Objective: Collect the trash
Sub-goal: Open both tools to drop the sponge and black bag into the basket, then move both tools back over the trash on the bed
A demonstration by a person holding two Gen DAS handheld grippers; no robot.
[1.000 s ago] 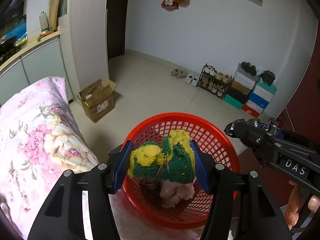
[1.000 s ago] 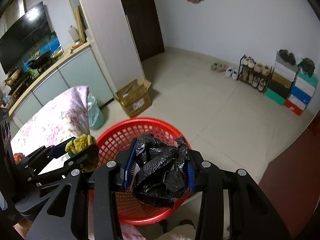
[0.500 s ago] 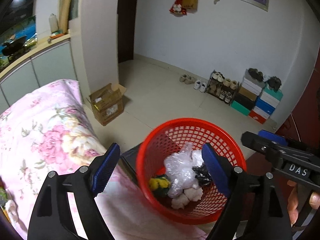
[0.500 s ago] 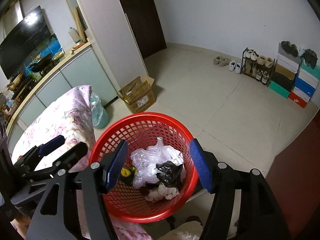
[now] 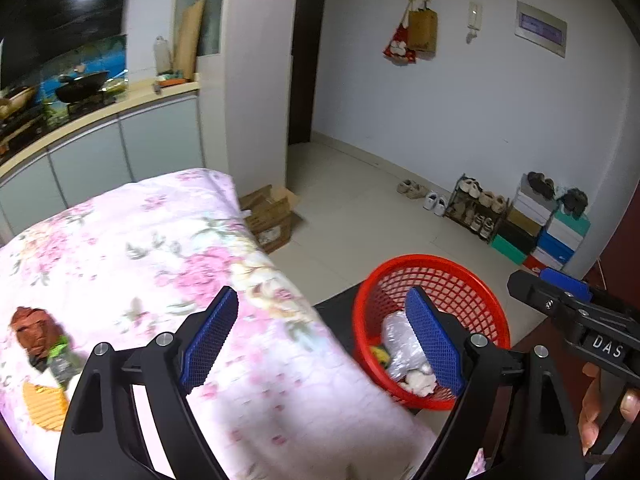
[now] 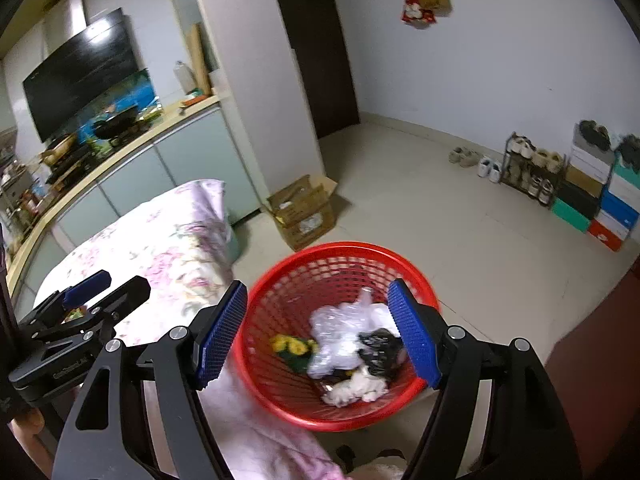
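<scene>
A red mesh basket stands beside the floral bed cover. In it lie a yellow-green sponge, a clear plastic bag, a black bag and white tissue. My right gripper hovers above the basket, jaws opening and holding nothing. My left gripper is open and empty, over the bed's edge to the left of the basket. At the far left of the bed lie a brown crumpled scrap, a greenish wrapper and an orange corrugated piece.
An open cardboard box sits on the tiled floor by the white pillar. A shoe rack and stacked shoe boxes line the far wall. A kitchen counter runs behind the bed. A person's fingers hold the right gripper.
Both grippers opened: the sponge left the left one and the black bag left the right one, and both now lie in the basket. The left gripper swung left and up over the bed.
</scene>
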